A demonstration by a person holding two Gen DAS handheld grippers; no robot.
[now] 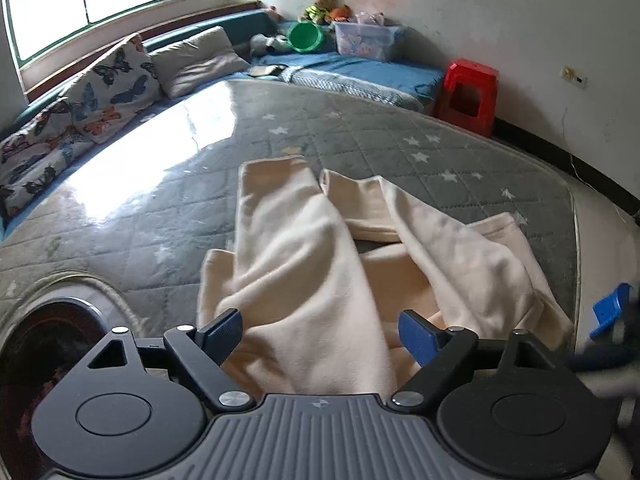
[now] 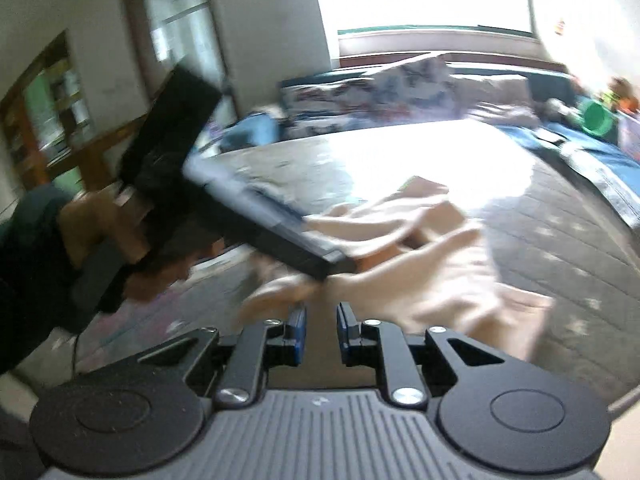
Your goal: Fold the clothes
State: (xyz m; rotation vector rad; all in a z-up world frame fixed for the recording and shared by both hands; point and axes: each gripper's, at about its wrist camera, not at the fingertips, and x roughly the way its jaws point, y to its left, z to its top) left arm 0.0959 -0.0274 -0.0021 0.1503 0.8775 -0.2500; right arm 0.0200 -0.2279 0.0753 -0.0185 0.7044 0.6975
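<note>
A cream garment (image 1: pixel 320 256), a pair of trousers with both legs pointing away, lies crumpled on the grey star-patterned mattress (image 1: pixel 200 184). My left gripper (image 1: pixel 320 332) is open, its blue fingers on either side of the waist end, with nothing held. In the blurred right wrist view the same garment (image 2: pixel 432 272) lies ahead. My right gripper (image 2: pixel 322 330) has its blue fingers close together with a narrow gap and holds nothing. The left gripper's body (image 2: pixel 256 224) and the hand holding it cross in front of it.
Butterfly cushions (image 1: pixel 100 92) and a beige pillow (image 1: pixel 196 60) line the window side. A red plastic stool (image 1: pixel 468 96), a clear storage box (image 1: pixel 368 40) and a green bucket (image 1: pixel 306 36) stand at the far end. The mattress edge (image 1: pixel 576 264) runs on the right.
</note>
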